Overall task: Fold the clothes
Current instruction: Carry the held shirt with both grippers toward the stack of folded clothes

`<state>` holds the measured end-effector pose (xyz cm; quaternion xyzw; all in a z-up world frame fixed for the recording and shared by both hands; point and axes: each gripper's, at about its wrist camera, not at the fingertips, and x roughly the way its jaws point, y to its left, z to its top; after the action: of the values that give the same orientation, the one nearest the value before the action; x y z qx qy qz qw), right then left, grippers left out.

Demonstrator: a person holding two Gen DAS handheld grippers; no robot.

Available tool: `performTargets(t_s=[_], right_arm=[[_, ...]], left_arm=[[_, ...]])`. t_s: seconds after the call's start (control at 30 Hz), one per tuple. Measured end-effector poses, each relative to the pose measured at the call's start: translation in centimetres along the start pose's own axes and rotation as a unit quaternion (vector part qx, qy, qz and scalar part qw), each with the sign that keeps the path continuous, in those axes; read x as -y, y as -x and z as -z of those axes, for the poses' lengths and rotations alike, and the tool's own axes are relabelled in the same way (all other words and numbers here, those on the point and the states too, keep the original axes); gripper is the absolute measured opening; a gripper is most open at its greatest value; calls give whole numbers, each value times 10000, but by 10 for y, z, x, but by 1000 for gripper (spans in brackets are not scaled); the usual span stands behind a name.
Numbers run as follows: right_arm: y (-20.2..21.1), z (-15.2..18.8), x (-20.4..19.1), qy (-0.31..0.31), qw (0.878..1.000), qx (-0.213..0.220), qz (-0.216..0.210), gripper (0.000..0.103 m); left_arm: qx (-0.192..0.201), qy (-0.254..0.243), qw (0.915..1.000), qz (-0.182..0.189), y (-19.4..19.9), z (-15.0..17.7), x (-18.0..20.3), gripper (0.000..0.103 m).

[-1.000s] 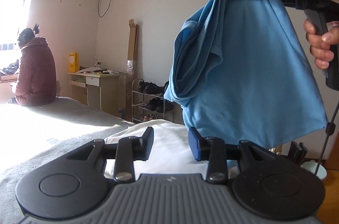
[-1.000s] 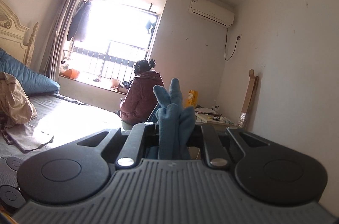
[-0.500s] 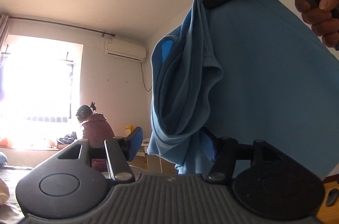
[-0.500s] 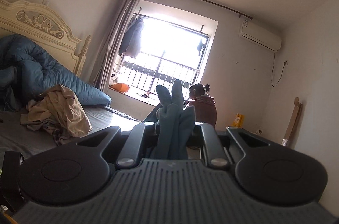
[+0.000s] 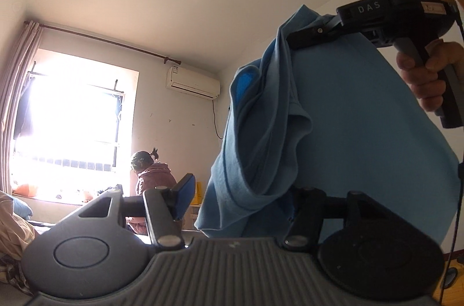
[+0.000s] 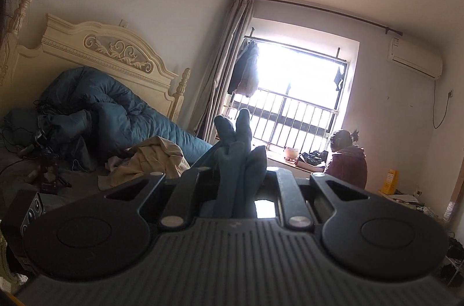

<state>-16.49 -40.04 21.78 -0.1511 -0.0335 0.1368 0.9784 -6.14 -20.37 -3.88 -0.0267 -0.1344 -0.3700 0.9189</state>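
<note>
light blue cotton t-shirt (image 5: pixel 348 132) hangs in air, bunched edge pinched by right tool (image 6: pixel 236 161). left tool (image 5: pixel 240 198) spread, hem fold between fingers. judgement: close on one layer only, keep cloth taut.

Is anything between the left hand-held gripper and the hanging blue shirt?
Nothing visible. The blue shirt hangs from the right hand-held gripper, and its lower folds already drape between the open fingers of the left hand-held gripper.
</note>
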Motion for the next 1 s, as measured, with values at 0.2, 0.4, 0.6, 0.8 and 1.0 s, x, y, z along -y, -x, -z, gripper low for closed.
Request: performTargets(t_s=[0.2, 0.4, 0.6, 0.8, 1.0], right_arm=[[11, -3, 3, -47, 9999, 24, 94, 11], [24, -4, 10, -105, 9997, 49, 236, 11], [38, -3, 18, -175, 9991, 66, 383, 11], [54, 4, 31, -199, 9979, -1, 621, 11], [69, 11, 40, -202, 9966, -49, 802, 11]], left_arm=[[-101, 620, 9965, 559, 9, -4, -27, 56], [-157, 714, 9929, 941, -10, 0, -27, 41], [-205, 430, 9922, 1150, -34, 10, -14, 37], [-275, -8, 9912, 1293, -61, 31, 24, 41], [-284, -252, 9909, 1289, -80, 45, 54, 21]])
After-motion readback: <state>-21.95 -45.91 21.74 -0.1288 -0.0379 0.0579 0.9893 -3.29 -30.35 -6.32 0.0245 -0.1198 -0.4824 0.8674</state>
